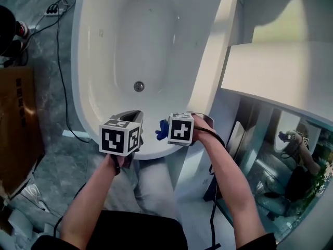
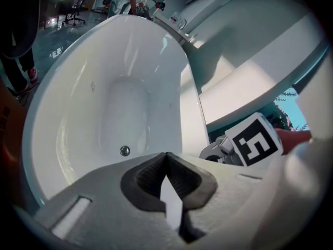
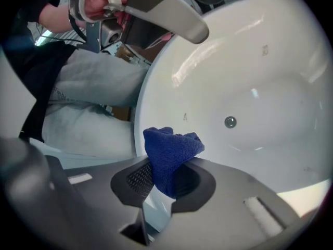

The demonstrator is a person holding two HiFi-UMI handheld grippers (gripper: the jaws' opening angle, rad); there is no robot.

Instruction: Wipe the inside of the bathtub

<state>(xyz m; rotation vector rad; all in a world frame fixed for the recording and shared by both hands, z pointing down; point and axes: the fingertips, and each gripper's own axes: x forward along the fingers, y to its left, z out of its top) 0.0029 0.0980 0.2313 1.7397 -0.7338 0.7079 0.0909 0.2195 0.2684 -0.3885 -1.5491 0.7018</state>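
Poised over the near rim of the white bathtub [image 1: 86,61], the right gripper [image 3: 164,189] pinches a bunched blue cloth [image 3: 170,155]. The left gripper [image 2: 166,163] is closed on nothing. The grip looks shallow, so hard rubbing against the slick wall could likely drag the cloth free. The tub lies dead ahead, its long axis running 12 to 6 o'clock, with the drain [image 1: 138,86] toward the 6 o'clock end.
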